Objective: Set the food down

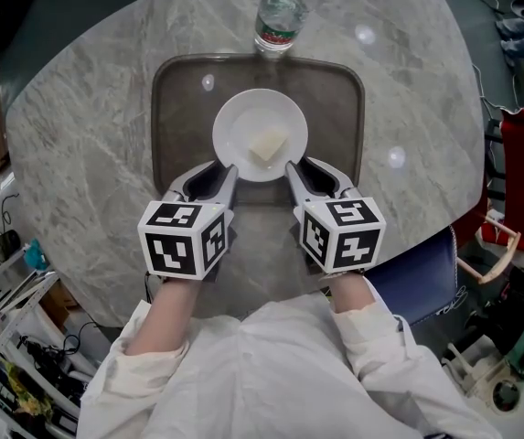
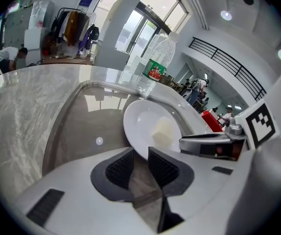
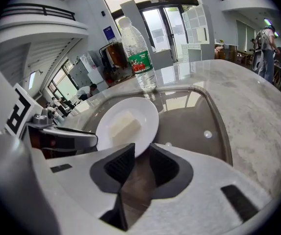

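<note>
While the pale block of food (image 1: 267, 144) lies on the white plate (image 1: 243, 122), the plate's near rim is clamped between the jaws of the left gripper (image 1: 229, 170) and of the right gripper (image 1: 294, 167). The plate is seen over a brown tray (image 1: 175, 108) on the counter (image 1: 79, 135), with a water bottle (image 1: 280, 16) standing at the tray's far edge.

Left tongs (image 1: 225, 174), right tongs (image 1: 295, 174), both angled down, clamped
</note>
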`<state>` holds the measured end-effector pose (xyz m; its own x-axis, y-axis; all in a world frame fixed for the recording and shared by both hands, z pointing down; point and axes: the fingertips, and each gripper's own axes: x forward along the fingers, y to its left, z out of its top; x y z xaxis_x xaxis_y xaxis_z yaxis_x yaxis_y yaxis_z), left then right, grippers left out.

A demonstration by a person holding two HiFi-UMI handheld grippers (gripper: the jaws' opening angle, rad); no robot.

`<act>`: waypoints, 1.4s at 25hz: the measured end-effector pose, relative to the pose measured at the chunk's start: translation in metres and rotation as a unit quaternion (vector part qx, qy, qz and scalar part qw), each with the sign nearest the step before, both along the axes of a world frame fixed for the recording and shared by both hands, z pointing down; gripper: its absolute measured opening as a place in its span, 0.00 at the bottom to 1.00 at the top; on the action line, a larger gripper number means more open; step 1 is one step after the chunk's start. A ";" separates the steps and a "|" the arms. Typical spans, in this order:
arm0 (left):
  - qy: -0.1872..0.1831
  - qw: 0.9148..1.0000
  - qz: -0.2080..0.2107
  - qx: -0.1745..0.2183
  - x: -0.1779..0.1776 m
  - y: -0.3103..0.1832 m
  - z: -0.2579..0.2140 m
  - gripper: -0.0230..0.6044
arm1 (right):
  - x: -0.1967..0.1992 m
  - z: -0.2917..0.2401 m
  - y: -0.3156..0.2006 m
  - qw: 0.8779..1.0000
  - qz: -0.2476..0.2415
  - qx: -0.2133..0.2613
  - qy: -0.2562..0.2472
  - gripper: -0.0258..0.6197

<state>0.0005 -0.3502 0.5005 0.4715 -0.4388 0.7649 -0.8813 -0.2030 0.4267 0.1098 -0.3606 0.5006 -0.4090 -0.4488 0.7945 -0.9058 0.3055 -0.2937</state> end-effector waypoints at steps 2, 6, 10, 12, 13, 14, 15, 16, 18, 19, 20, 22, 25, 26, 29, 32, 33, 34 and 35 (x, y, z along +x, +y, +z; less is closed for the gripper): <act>0.000 1.000 -0.003 0.001 -0.001 -0.001 0.000 0.17 | 0.000 0.000 0.000 1.000 -0.001 0.001 0.003 0.14; 0.007 1.000 -0.010 0.003 -0.002 -0.002 -0.002 0.17 | 0.000 -0.001 0.000 1.000 0.000 -0.003 0.001 0.14; 0.010 1.000 -0.010 0.004 -0.002 -0.002 -0.002 0.17 | 0.000 -0.001 0.000 1.000 0.001 -0.009 -0.007 0.14; 0.011 1.000 -0.012 0.004 -0.003 -0.002 -0.002 0.17 | -0.001 -0.001 0.000 1.000 0.000 -0.009 -0.009 0.14; 0.011 1.000 -0.013 0.005 -0.003 -0.003 -0.002 0.17 | 0.000 -0.001 0.000 1.000 0.000 -0.008 -0.011 0.14; 0.011 1.000 -0.014 0.005 -0.003 -0.003 -0.002 0.17 | 0.000 -0.001 0.000 1.000 0.000 -0.008 -0.011 0.14; 0.010 1.000 -0.015 0.006 -0.003 -0.003 -0.002 0.17 | 0.001 -0.001 0.000 1.000 0.000 -0.007 -0.011 0.14; 0.010 1.000 -0.016 0.007 -0.004 -0.003 -0.002 0.17 | 0.001 -0.001 -0.001 1.000 0.000 -0.006 -0.011 0.14; 0.012 1.000 -0.020 0.007 -0.005 -0.003 -0.002 0.17 | 0.003 -0.003 -0.002 1.000 0.001 -0.004 -0.012 0.16; 0.014 1.000 -0.022 0.008 -0.005 -0.003 -0.003 0.18 | 0.004 -0.003 -0.002 1.000 0.002 -0.002 -0.013 0.16; 0.015 1.000 -0.023 0.008 -0.006 -0.003 -0.003 0.18 | 0.005 -0.004 -0.002 1.000 0.003 -0.001 -0.013 0.16; 0.015 1.000 -0.025 0.010 -0.009 -0.002 -0.004 0.19 | 0.006 -0.006 -0.003 1.000 0.003 0.002 -0.015 0.17; 0.009 0.999 -0.028 0.013 -0.014 0.000 -0.004 0.19 | 0.005 -0.009 -0.002 1.000 0.004 0.010 -0.017 0.17; 0.008 0.999 -0.027 0.014 -0.017 0.001 -0.004 0.19 | 0.004 -0.011 -0.002 1.000 0.004 0.013 -0.018 0.17; 0.006 0.999 -0.026 0.021 -0.022 0.005 -0.007 0.19 | 0.002 -0.017 0.001 0.999 0.003 0.024 -0.021 0.17; 0.005 0.999 -0.021 0.031 -0.027 0.009 -0.014 0.19 | -0.001 -0.025 0.005 0.999 0.004 0.038 -0.025 0.17; 0.005 0.999 -0.017 0.034 -0.028 0.011 -0.016 0.19 | -0.001 -0.027 0.007 0.999 0.005 0.041 -0.027 0.17; 0.004 0.999 -0.013 0.037 -0.029 0.013 -0.017 0.19 | -0.002 -0.030 0.010 0.999 0.006 0.045 -0.029 0.17; 0.003 0.999 -0.009 0.040 -0.031 0.015 -0.019 0.19 | -0.003 -0.032 0.014 0.998 0.007 0.047 -0.031 0.16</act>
